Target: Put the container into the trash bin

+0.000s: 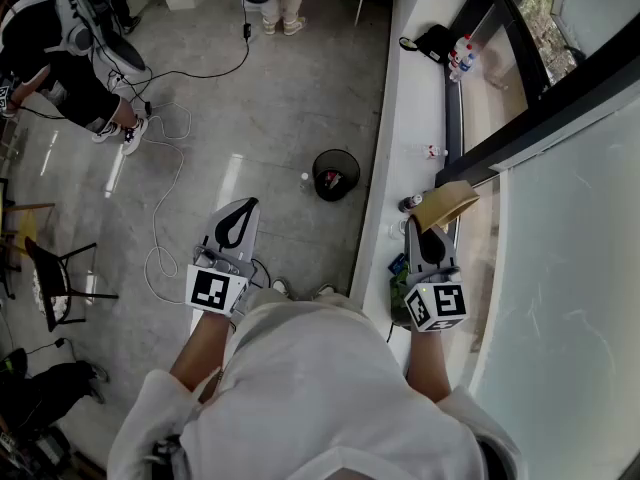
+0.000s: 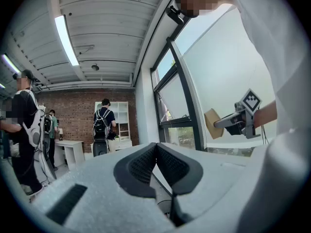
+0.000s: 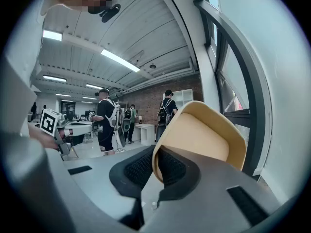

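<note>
**Right gripper [image 1: 418, 230] clamped on a tan, shallow moulded-fibre container [image 1: 449, 203] above the white window ledge [image 1: 400, 128].**

Head view: both forearms stretched forward, close to level, with the left gripper [image 1: 238, 224] over the grey floor [image 1: 270, 98]. The round black mesh trash bin [image 1: 336, 175] stood farther off between the two grippers, well apart from the container. Left gripper view: its jaws met with nothing between them. Right gripper view: the jaws pinched the container's near rim, and the container rose above and to the right of them.

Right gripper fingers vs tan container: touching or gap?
Touching. In the right gripper view, the right gripper has its fingers closed on the rim of the tan container, with no gap showing.
</note>
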Demonstrator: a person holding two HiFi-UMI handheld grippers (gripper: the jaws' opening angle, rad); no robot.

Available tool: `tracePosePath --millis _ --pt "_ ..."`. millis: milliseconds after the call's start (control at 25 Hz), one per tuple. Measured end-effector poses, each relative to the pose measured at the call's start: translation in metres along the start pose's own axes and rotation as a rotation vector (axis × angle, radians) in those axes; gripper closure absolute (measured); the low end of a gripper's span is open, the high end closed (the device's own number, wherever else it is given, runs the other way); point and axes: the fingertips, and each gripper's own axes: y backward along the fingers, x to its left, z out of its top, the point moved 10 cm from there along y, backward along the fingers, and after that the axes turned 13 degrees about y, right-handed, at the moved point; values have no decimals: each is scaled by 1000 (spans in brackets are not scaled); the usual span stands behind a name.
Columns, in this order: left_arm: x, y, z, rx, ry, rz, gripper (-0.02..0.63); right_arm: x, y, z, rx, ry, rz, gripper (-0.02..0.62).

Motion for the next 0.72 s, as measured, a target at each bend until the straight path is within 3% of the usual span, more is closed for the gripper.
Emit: tracePosePath --millis 480,720 --pt "-31 -22 -7 20 5 0 589 -28 9 -20 -18 -42 58 575" --pt "-31 -29 -11 78 29 21 589 -26 -13 -34 -2 -85 113 575"
